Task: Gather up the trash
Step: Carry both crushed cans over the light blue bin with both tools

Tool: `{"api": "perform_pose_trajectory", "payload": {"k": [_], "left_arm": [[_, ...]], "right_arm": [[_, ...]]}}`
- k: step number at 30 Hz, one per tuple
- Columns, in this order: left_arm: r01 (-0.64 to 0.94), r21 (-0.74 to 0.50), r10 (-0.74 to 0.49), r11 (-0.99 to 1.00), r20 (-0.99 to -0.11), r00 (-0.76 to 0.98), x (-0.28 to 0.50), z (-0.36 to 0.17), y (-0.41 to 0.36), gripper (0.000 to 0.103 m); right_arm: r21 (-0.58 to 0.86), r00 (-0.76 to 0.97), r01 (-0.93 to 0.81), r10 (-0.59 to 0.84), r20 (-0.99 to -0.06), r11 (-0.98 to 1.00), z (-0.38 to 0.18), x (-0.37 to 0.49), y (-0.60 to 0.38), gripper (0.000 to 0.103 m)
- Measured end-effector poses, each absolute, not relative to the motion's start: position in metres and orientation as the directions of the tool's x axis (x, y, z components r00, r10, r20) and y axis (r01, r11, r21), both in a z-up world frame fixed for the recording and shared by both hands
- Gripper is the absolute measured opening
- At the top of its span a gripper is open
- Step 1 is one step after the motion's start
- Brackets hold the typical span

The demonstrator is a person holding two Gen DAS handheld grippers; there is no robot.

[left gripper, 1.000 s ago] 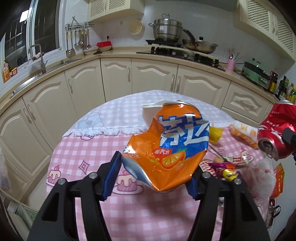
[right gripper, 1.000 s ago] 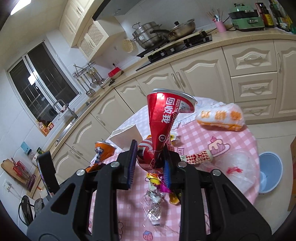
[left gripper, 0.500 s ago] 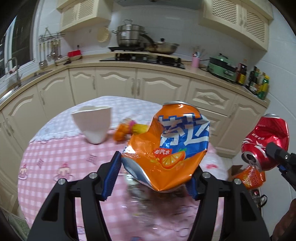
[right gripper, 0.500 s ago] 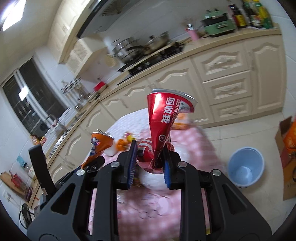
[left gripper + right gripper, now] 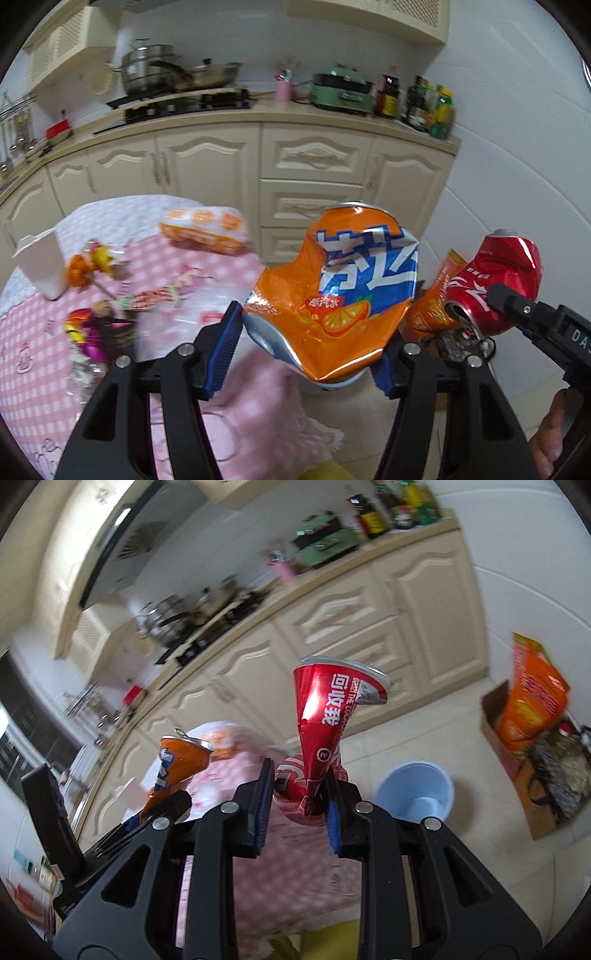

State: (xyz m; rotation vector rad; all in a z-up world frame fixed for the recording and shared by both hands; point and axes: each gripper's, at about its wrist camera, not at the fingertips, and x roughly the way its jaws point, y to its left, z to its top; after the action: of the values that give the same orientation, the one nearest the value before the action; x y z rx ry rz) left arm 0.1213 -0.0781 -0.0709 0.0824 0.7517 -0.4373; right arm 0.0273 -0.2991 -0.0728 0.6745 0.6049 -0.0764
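My left gripper (image 5: 308,354) is shut on a crushed orange soda can (image 5: 332,291), held in the air past the right edge of the table. My right gripper (image 5: 297,812) is shut on a crushed red cola can (image 5: 325,720). That red can also shows at the right of the left wrist view (image 5: 495,291), and the orange can shows at the left of the right wrist view (image 5: 177,768). A light blue bin (image 5: 415,794) stands open on the floor, to the right of the red can.
The round table with a pink checked cloth (image 5: 40,350) holds a white cup (image 5: 42,266), an orange snack packet (image 5: 203,230) and several wrappers (image 5: 88,325). A cardboard box with an orange bag (image 5: 532,734) stands on the floor by the cabinets (image 5: 314,166).
Both grippers have swung right, away from the table and toward the floor by the cabinets, each still holding its can. The blue bin has come nearer in the right wrist view.
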Motion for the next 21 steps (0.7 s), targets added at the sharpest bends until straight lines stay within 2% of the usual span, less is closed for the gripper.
{"api": "perform_pose_trajectory", "payload": {"k": [9, 21], "left_arm": [[0.499, -0.107, -0.389, 0.86, -0.769, 0.506, 0.13, -0.116, -0.151, 0.061], [0.49, -0.115, -0.321, 0.864, -0.876, 0.361, 0.185, -0.192, -0.217, 0.061]], "right_arm": [[0.533, 0.782, 0.414, 0.011, -0.623, 0.738, -0.11, 0.015, -0.357, 0.025], [0.496, 0.7, 0.49, 0.014, -0.714, 0.717, -0.158, 0.049, -0.395, 0.025]]}}
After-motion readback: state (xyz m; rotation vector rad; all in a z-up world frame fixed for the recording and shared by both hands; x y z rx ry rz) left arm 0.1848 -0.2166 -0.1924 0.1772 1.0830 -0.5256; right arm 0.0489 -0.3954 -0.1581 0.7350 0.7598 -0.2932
